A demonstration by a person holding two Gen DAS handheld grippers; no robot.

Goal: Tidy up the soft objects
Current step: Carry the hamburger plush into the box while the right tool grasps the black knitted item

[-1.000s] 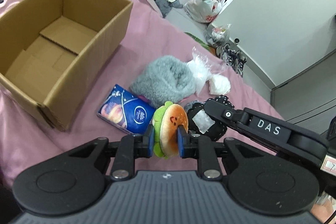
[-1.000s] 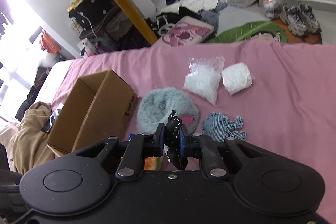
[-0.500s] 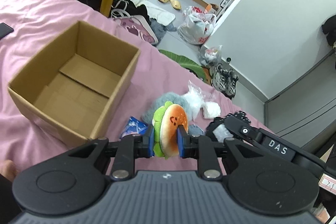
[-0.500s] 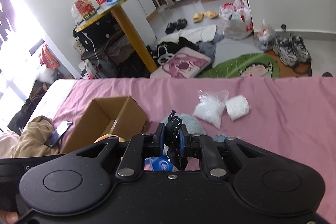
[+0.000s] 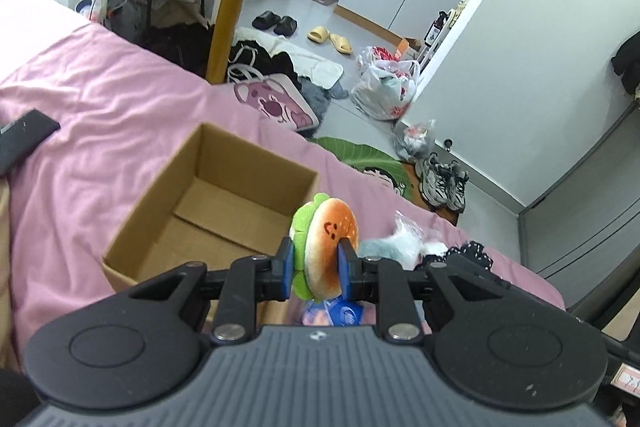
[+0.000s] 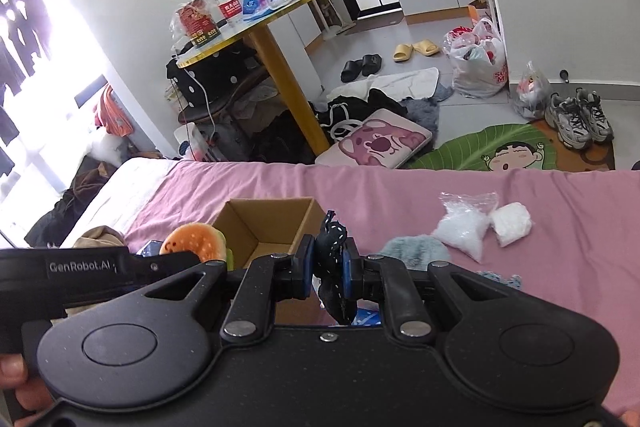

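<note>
Left tool [image 6: 192,259] body reads "GenRobot.AI"; grips burger plush [image 5: 326,247].

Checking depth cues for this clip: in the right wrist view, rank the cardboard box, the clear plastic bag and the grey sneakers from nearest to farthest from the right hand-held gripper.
1. Cardboard box, just ahead of the right hand-held gripper, slightly left.
2. Clear plastic bag, on the bed to the right.
3. Grey sneakers, on the floor, far right.

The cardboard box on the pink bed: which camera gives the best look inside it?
The left wrist view. There the cardboard box shows its whole open top, inner walls and bare floor flaps, with the burger plush covering only its near corner. In the right wrist view the box is smaller and partly hidden behind both grippers.
</note>
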